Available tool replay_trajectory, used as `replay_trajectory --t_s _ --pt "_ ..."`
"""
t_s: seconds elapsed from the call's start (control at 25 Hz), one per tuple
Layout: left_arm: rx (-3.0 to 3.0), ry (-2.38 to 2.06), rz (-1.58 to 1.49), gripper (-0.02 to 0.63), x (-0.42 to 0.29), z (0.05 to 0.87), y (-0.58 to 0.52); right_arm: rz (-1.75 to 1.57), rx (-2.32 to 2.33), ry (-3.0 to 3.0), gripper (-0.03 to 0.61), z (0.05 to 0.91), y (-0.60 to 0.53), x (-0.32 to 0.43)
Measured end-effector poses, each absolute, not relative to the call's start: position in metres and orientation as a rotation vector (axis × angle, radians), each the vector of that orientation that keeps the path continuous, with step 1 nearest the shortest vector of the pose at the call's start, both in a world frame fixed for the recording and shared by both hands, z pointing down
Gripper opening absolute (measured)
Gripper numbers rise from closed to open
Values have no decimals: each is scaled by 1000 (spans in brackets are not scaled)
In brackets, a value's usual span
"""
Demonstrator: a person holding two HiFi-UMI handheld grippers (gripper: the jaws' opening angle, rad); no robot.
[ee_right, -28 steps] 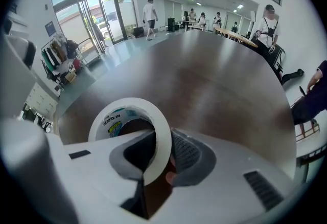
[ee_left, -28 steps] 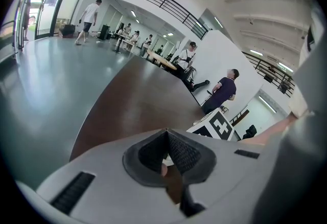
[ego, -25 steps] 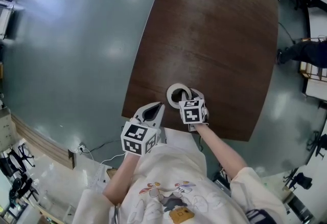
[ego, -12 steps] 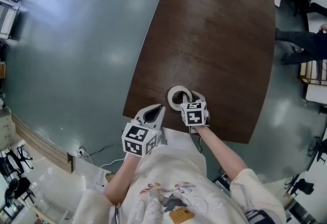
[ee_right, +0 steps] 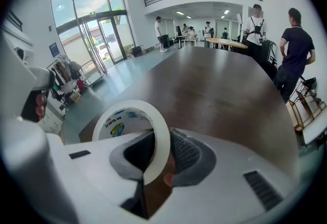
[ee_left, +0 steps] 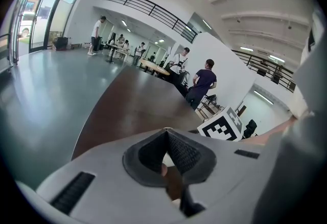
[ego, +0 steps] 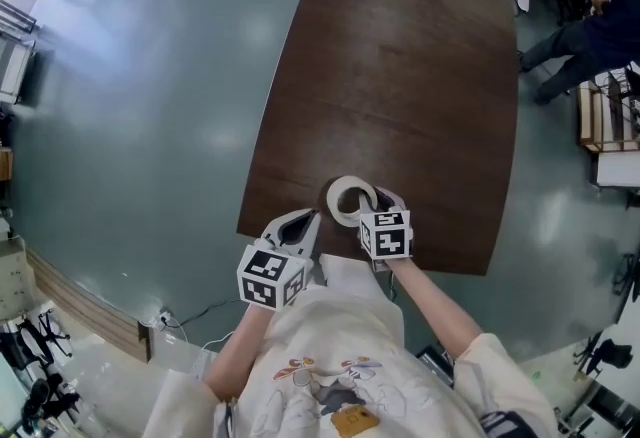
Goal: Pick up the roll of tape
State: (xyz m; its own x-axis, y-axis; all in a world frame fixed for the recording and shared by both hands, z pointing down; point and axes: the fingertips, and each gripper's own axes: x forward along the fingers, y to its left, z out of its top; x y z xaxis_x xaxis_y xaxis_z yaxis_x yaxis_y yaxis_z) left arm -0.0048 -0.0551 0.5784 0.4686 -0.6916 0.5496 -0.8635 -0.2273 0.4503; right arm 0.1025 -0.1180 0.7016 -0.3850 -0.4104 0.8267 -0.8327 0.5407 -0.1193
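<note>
Right gripper (ee_right: 162,141): jaws clamped on the wall of the roll of tape (ee_right: 118,125), one inside the ring, one outside. The roll stands on edge over the tabletop's (ego: 400,76) near edge. Left gripper (ego: 298,223): jaws together, empty, at the same edge.

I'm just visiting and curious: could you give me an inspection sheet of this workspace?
Surface: dark brown wooden table.
Job's things: roll of tape, white, held on edge.
Clutter: nothing seen.
Grippers: right hand-held gripper shut on the roll's wall; left hand-held gripper shut, empty, at the table's near edge.
Cables: thin cable on the floor.
Surroundings: grey-green floor, glass doors, people standing past the table.
</note>
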Motion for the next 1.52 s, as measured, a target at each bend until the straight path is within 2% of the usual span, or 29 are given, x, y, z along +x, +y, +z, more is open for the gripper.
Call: replay_trajectory --t_s 0.84,1.52 --pt "2156 -1260 284 6 10 524 -58 708 1189 -2296 91 545 -115 139" --pt "2227 -1297 192 6 8 485 -47 656 1216 -2456 91 478 -98 146"
